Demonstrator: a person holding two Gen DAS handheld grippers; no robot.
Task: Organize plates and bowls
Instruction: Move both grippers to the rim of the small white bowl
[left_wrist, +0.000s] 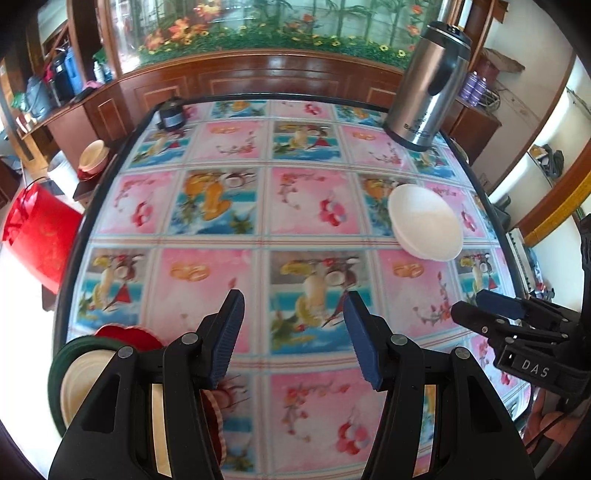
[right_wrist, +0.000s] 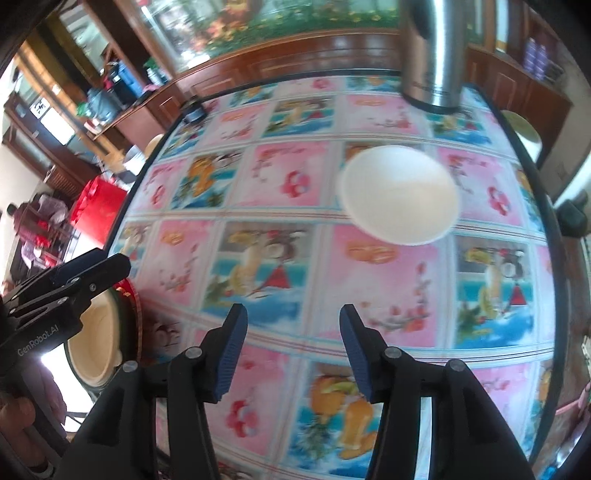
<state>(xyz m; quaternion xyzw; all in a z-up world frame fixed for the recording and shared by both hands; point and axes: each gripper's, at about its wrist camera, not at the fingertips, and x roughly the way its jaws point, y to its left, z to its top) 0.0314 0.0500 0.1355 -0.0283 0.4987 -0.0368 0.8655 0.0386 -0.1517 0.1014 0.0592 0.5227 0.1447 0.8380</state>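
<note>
A white bowl (left_wrist: 424, 221) stands on the patterned table at the right; in the right wrist view the white bowl (right_wrist: 399, 194) lies ahead of the fingers. A stack with a cream plate (left_wrist: 83, 384) on a green plate (left_wrist: 55, 373) and a red fluted dish (left_wrist: 129, 334) sits at the near left edge; the cream plate (right_wrist: 98, 339) shows at left in the right wrist view. My left gripper (left_wrist: 293, 325) is open and empty above the table. My right gripper (right_wrist: 291, 339) is open and empty; it also shows at the right of the left wrist view (left_wrist: 476, 306).
A steel thermos jug (left_wrist: 428, 85) stands at the far right corner. A small dark jar (left_wrist: 170, 112) stands at the far left corner. A red bucket (left_wrist: 37, 236) and a cream bowl (left_wrist: 92, 157) sit beside the table's left edge. A wooden cabinet (left_wrist: 258, 77) backs the table.
</note>
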